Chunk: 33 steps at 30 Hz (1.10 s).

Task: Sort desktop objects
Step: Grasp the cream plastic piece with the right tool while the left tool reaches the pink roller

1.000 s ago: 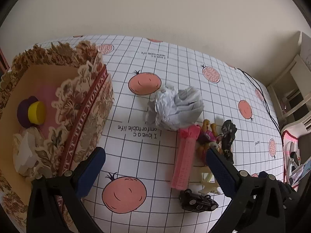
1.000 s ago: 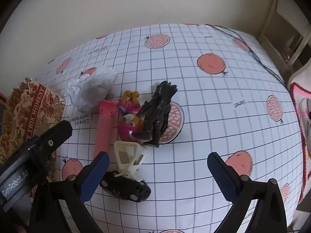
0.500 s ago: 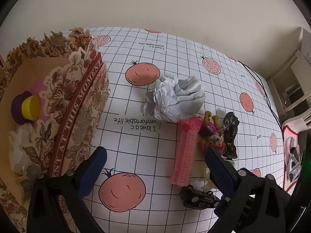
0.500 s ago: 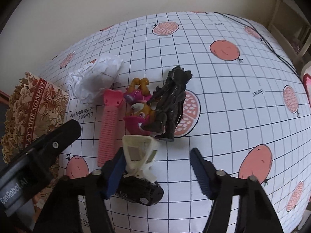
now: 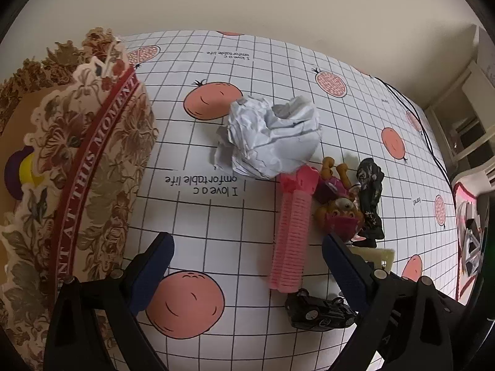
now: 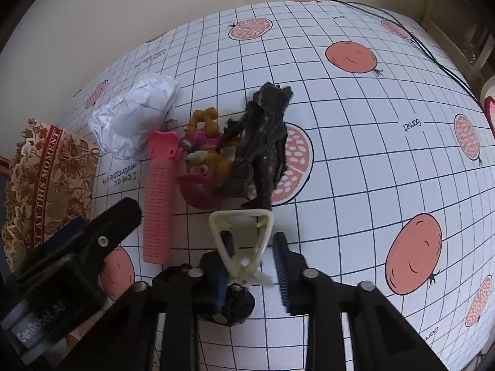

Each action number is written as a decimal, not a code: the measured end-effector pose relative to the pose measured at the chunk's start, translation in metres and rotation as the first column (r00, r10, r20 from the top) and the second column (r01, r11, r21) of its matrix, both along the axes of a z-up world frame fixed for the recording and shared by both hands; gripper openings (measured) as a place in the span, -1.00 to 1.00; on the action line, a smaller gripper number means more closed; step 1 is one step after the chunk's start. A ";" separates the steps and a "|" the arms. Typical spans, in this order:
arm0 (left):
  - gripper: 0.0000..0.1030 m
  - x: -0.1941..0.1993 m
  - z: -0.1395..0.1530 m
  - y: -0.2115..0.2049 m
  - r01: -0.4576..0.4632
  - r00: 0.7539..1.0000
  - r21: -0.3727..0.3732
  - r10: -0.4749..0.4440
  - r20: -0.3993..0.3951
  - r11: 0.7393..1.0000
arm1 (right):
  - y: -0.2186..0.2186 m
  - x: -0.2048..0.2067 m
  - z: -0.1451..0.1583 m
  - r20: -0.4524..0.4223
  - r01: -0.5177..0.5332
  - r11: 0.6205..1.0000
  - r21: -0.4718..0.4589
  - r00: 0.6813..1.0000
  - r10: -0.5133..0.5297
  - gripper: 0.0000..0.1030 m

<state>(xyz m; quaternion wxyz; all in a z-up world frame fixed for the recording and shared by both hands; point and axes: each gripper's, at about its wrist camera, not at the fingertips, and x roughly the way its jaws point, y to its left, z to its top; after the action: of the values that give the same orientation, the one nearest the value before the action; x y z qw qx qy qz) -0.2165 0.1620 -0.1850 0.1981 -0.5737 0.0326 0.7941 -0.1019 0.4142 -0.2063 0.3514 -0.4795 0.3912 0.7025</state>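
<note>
Grid-print desk (image 6: 355,154) with fruit pattern, beige wall behind. Floral box (image 5: 92,167) at left edge, yellow and purple pieces already inside. Crumpled paper ball (image 5: 272,136), pink ribbed dispenser (image 5: 290,232), dark figure (image 6: 263,145), pink-orange puppy toy (image 6: 207,167), black toy car (image 5: 318,312) clustered mid-desk. Right gripper (image 6: 252,266) narrowed around cream triangular plastic frame (image 6: 241,238), long axis along the fingers; contact unclear. Left gripper (image 5: 247,259) wide open, empty, between box and dispenser. Desk open to the right; cluster tight on the left.
</note>
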 end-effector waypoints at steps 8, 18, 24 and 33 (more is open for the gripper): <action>0.68 0.004 -0.009 0.005 0.029 0.999 -0.017 -0.028 0.022 0.999 | 0.009 0.010 0.005 0.025 0.032 0.999 0.010 0.999 -0.032 -0.66; 0.43 0.014 -0.012 0.017 0.090 0.996 -0.042 -0.089 0.015 0.995 | 0.009 0.016 0.032 0.003 0.053 0.996 0.068 0.999 -0.053 -0.66; 0.16 0.017 -0.015 0.022 0.113 0.994 -0.062 -0.113 0.006 0.992 | 0.004 0.015 0.036 -0.001 0.055 0.995 0.080 0.998 -0.055 -0.66; -0.13 0.023 -0.018 0.029 0.153 0.988 -0.081 -0.153 0.005 0.985 | 0.005 0.015 0.041 -0.010 0.061 0.994 0.087 0.998 -0.060 -0.66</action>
<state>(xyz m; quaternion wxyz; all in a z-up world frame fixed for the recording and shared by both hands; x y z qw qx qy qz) -0.1936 0.1913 -0.2034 0.2349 -0.5764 0.1089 0.7751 -0.0867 0.4189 -0.1657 0.3918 -0.4490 0.3758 0.7097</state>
